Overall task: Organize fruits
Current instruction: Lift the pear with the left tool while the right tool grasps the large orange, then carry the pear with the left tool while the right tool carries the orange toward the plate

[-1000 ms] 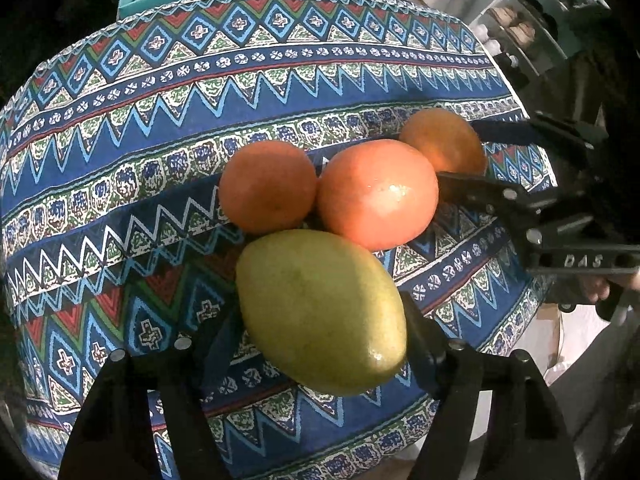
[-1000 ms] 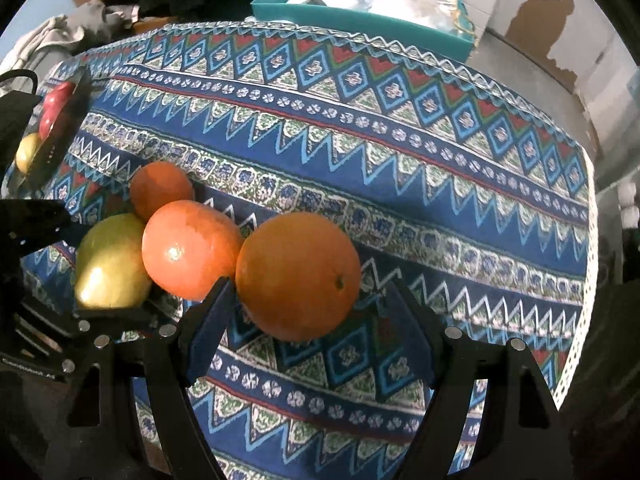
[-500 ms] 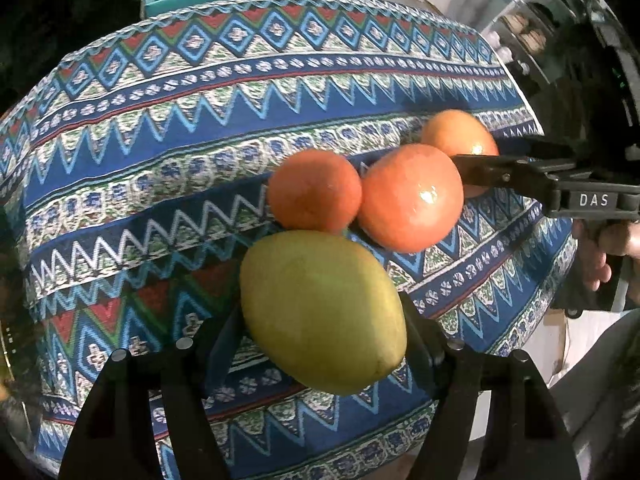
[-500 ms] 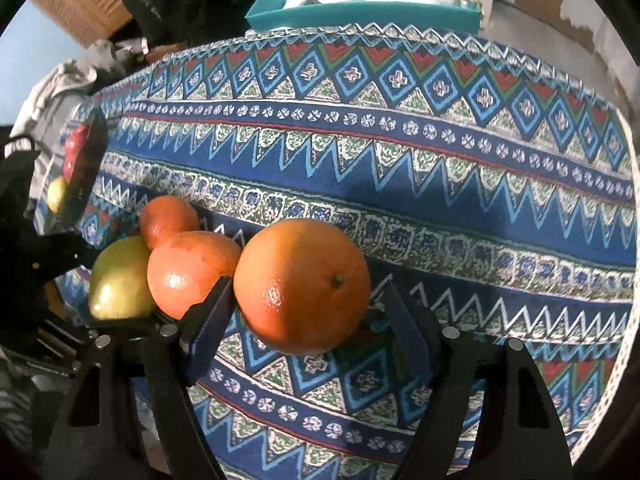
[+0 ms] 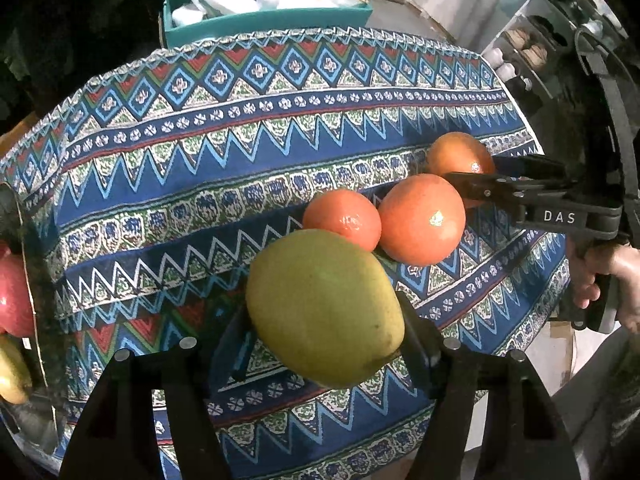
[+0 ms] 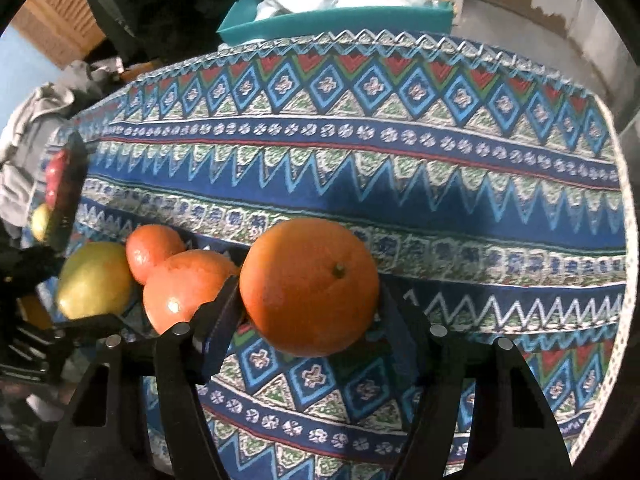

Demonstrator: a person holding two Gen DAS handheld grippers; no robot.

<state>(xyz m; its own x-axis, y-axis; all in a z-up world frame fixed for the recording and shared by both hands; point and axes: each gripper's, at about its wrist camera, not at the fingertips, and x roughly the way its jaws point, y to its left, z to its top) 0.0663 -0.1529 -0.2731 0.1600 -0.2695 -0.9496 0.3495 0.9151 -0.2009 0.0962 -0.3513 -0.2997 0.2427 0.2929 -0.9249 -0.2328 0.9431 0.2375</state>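
My left gripper (image 5: 324,344) is shut on a yellow-green mango (image 5: 324,308) and holds it above the patterned tablecloth (image 5: 240,152). My right gripper (image 6: 310,320) is shut on a large orange (image 6: 310,286) with its stem facing the camera. Two more oranges, a small one (image 5: 342,218) and a bigger one (image 5: 422,218), lie on the cloth between the two grippers. From the right wrist view the mango (image 6: 94,280) and both loose oranges (image 6: 184,288) sit at the left. The right gripper (image 5: 476,168) with its orange (image 5: 460,154) shows at the right of the left wrist view.
A dark-rimmed bowl (image 5: 28,240) at the table's left edge holds a red apple (image 5: 14,296) and a yellow fruit (image 5: 12,372). A teal box (image 5: 264,20) with plastic bags stands behind the table. Grey cloth (image 6: 36,120) lies beyond the left edge.
Both grippers have lifted and drawn back with their fruit. The left view has swung right, bringing the fruit bowl into sight. The two loose oranges have not moved.
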